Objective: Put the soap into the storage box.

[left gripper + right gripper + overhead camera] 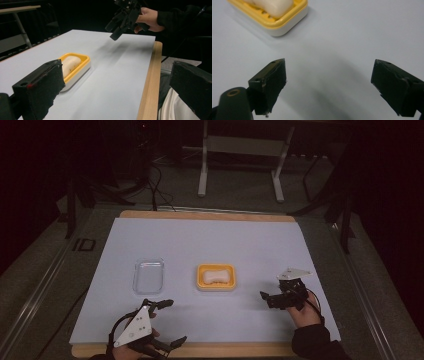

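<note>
1. The white oblong soap bar lies with its long axis left to right, inside the yellow rectangular plastic dish at mid-table.
2. Your right gripper hovers right of the dish, jaws wide apart, empty.
3. Your left gripper sits near the front edge, spread open, empty.
4. The clear plastic lid lies left of the dish, empty.

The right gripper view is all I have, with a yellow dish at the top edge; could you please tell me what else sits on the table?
Observer: A clear plastic lid lies flat to the left of the yellow dish, apart from it.
Operator: Thank you. Where are the left tongs?
Observer: The left tongs are at the near table edge, jaws wide open, holding nothing.
Operator: And what is in the dish?
Observer: A whole white soap bar lies inside it.
</note>
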{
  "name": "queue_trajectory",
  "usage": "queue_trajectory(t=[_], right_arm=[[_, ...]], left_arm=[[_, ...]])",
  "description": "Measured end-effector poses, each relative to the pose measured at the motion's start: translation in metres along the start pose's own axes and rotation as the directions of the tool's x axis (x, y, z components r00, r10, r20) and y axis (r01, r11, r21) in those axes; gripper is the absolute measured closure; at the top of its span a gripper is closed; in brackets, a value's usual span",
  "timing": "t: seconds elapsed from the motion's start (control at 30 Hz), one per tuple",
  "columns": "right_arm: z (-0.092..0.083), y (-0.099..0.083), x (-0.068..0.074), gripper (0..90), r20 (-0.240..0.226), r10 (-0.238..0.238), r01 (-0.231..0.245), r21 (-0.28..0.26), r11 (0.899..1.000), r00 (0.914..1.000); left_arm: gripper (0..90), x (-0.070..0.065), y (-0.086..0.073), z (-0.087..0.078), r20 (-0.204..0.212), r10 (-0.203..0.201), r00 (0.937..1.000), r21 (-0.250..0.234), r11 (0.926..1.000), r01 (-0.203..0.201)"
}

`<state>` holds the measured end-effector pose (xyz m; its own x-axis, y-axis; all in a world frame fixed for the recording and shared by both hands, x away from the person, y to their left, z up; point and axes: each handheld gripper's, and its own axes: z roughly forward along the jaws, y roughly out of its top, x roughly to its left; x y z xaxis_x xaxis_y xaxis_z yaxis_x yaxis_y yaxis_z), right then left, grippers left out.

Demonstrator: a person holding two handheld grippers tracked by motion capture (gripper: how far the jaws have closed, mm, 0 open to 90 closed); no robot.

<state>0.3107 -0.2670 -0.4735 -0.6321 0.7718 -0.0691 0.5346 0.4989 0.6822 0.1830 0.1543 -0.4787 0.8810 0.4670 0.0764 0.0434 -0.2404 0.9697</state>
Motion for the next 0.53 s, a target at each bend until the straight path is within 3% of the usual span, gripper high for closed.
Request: queue_trajectory(t=[0.53], right_arm=[[0.0004,-0.0049,-0.0016,13.1,0.023,0.0,0.001,-0.049,0.999,0.9997]], left_arm=[[0.1,0.0013,0.0004,0.0005,0.002,-0.013,0.9999,-0.002,0.9999,0.013]])
